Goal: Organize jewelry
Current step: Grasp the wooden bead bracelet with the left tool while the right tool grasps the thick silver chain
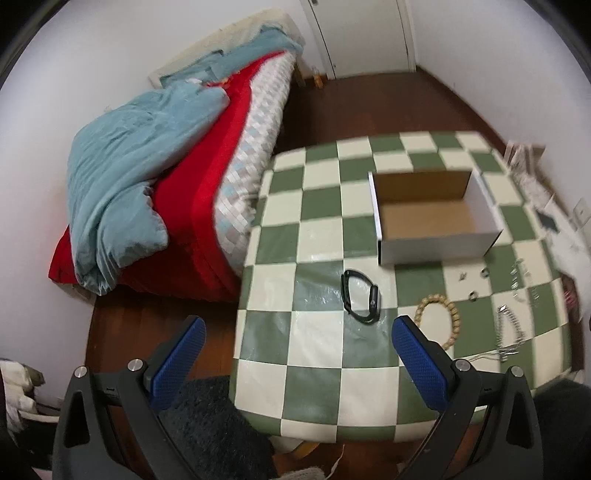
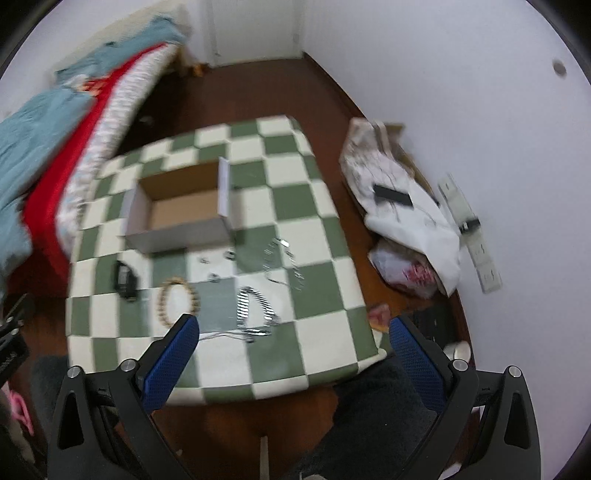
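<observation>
An open cardboard box (image 1: 436, 218) (image 2: 181, 206) with white outer walls stands empty on the green-and-cream checked table (image 1: 325, 343) (image 2: 321, 314). In front of it lie a black wristband (image 1: 360, 297) (image 2: 125, 281), a wooden bead bracelet (image 1: 452, 315) (image 2: 179, 301), a silver chain bracelet (image 1: 511, 332) (image 2: 256, 308), a thin necklace (image 2: 284, 264) and small rings (image 1: 472, 295) (image 2: 231, 255). My left gripper (image 1: 299, 334) hovers open above the table's near left edge, short of the wristband. My right gripper (image 2: 293, 334) is open above the near edge, close to the silver bracelet. Neither holds anything.
A bed (image 1: 236, 177) (image 2: 74, 155) with a red sheet and a blue quilt (image 1: 129, 177) borders the table's left side. White cloth and bags (image 2: 406, 206) are piled on the brown floor by the right wall. A white door (image 1: 362, 33) lies beyond.
</observation>
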